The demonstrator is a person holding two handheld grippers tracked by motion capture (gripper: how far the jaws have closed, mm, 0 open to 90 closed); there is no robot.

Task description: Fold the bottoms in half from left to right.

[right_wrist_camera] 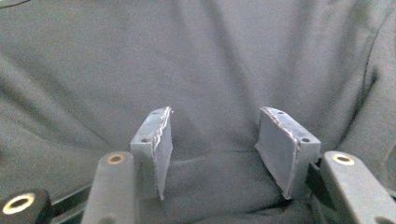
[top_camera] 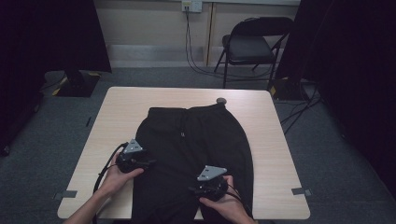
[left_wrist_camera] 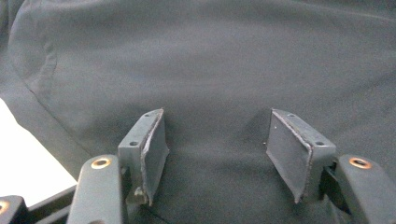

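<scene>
Table [top_camera: 116, 116], light wood-grain top with rounded corners, standing on grey carpet: bearing one pair of black trousers [top_camera: 196, 140] laid flat, waistband toward the far edge, and one small round grey object [top_camera: 221, 100] just beyond that waistband near the far edge.

trousers [top_camera: 191, 154] on table [top_camera: 126, 105] | chair [top_camera: 250, 46] behind table

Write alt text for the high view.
Black trousers lie flat on a wooden table, waistband at the far end. Two hands hold tongs over the near part, the left tongs at the trousers' left edge, the right tongs over the middle.
</scene>
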